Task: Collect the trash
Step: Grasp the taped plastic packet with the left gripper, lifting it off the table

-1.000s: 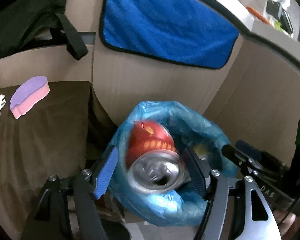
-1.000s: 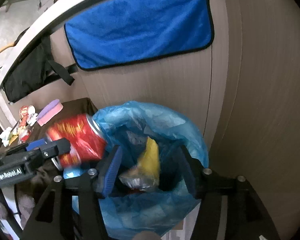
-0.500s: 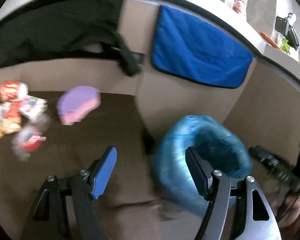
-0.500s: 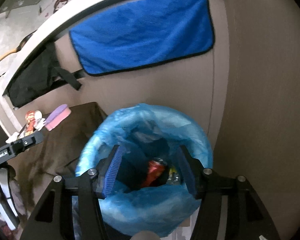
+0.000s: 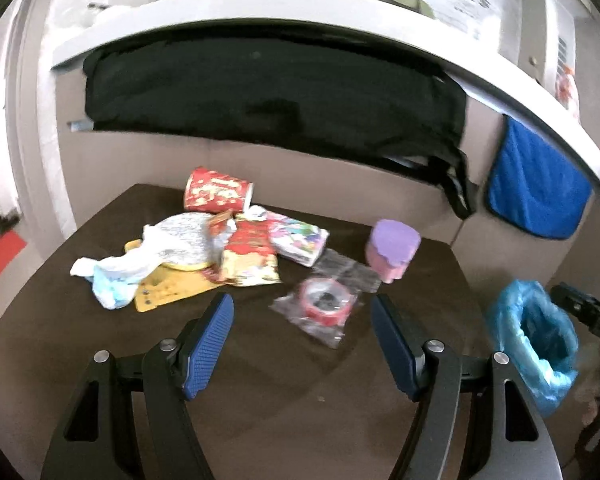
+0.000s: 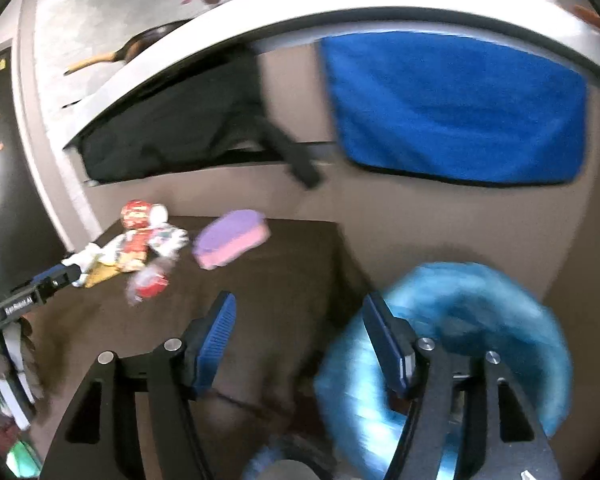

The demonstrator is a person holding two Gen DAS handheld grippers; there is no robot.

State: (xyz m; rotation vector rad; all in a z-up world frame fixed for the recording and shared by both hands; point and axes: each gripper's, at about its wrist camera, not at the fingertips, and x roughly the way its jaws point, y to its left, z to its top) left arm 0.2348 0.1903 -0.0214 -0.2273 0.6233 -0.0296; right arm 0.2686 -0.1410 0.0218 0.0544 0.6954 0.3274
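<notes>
At lower right, blurred blue bag (image 6: 480, 320), contents hidden, right tongs (image 6: 298, 320) opening

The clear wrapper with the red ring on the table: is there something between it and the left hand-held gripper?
Nothing visible. The clear wrapper lies just ahead of the open left hand-held gripper, with only bare table between. The purple sponge and other litter lie farther back.

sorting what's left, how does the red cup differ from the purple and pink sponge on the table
The red cup lies tipped on its side at the table's far edge, touching the wrapper pile; the sponge sits apart, nearer the blue bag. The cup is red with printed patterns; the sponge is plain purple over pink. Both rest on the dark table, ungripped.
</notes>
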